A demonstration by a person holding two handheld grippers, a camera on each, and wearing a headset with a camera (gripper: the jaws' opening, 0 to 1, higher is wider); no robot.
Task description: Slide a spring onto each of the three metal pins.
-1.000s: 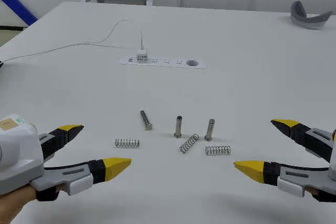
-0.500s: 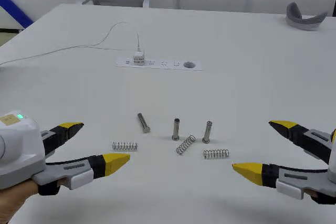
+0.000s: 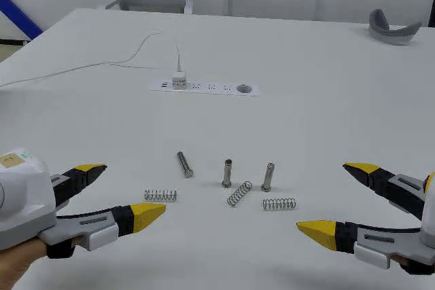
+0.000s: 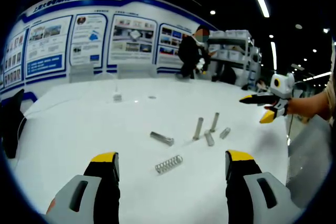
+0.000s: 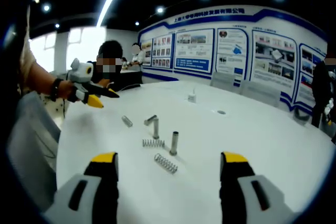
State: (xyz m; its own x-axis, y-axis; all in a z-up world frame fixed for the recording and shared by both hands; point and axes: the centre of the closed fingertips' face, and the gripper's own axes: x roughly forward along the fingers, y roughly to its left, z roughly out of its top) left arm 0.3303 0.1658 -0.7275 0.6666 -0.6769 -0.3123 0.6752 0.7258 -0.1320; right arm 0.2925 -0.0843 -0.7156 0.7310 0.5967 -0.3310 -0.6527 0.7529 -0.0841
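A white bench [image 3: 326,100] is seen from the person's head, looking forward and down. Near its middle are three short metal pins in a loose row. The left pin [image 3: 184,164] lies on its side, and the middle pin [image 3: 227,173] and the right pin [image 3: 268,176] each stand upright on their heads. Three small coil springs lie flat on the bench close by, none on a pin. The left spring [image 3: 160,195] lies in front of the lying pin, the middle spring [image 3: 239,193] between the bases of the two upright pins, and the right spring [image 3: 279,204] just in front of the right pin. The left gripper [image 3: 132,187] is held at the lower left, its yellow-tipped fingers [image 3: 146,214] spread wide and holding nothing. The right gripper [image 3: 322,195] at the lower right is likewise open and empty. Both are well apart from the pins. Farther back lies a white power strip [image 3: 204,87] with a small plug [image 3: 179,81] and a thin cable [image 3: 102,64].
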